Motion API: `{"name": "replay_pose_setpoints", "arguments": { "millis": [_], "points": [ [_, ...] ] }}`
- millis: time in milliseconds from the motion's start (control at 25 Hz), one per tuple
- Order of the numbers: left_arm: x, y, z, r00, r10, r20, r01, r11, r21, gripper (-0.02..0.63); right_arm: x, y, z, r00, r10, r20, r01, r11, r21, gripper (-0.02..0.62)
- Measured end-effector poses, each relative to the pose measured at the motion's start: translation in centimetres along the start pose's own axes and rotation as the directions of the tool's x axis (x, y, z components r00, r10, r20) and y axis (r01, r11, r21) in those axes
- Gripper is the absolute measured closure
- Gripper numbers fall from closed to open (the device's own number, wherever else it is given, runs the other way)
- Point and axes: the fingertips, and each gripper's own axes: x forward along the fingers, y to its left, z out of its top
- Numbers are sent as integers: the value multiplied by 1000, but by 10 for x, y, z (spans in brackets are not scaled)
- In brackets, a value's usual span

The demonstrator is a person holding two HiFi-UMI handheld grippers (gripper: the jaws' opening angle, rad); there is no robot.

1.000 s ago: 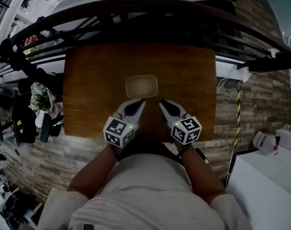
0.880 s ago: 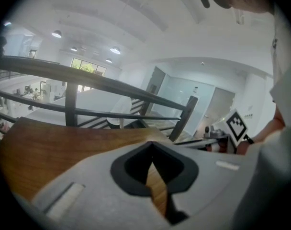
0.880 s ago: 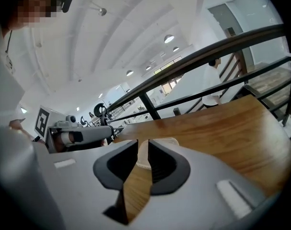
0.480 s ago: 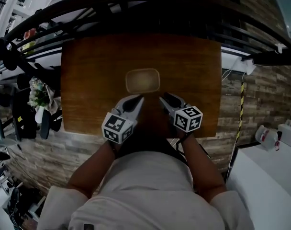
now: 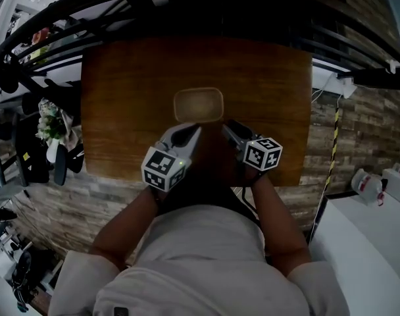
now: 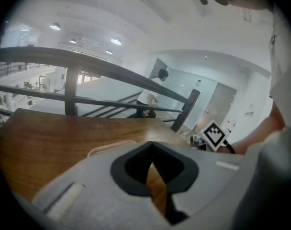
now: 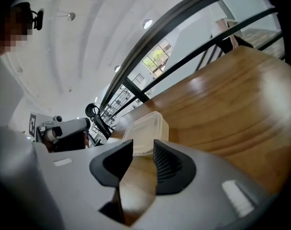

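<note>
Two things: left gripper (image 5: 189, 130) fingers are pinched together, empty; right gripper (image 5: 229, 125) fingers slightly apart, empty. Both sit just short of the lidded container (image 5: 198, 105) on the wooden surface (image 5: 121, 91).

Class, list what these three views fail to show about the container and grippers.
Contents of the container: head view too dim, lid cloudy.
Its near edge: right gripper view, behind the right gripper.
Most of it: left gripper view, behind the left gripper.
Whether either gripper touches it: unclear in every view.
</note>
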Motion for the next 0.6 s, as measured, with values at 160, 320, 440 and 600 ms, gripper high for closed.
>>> {"name": "replay_pose_setpoints", "arguments": {
  "millis": [160,320,440,600],
  "points": [
    [5,-1,0,1000,-13,-11,13,1000,1,603,4,-16,-7,1000,5,-8,-4,998,66,465],
    [10,4,-6,1000,-10,-24,10,1000,-7,603,10,-24,-10,1000,18,-1,-18,995,99,472],
    [13,6,-10,999,-11,-34,10,1000,-14,603,17,-26,-14,999,41,-7,-39,992,121,473],
    [15,8,-13,999,-13,-40,13,1000,-12,603,23,-32,-19,999,51,-4,-50,986,160,477]
  ]
}}
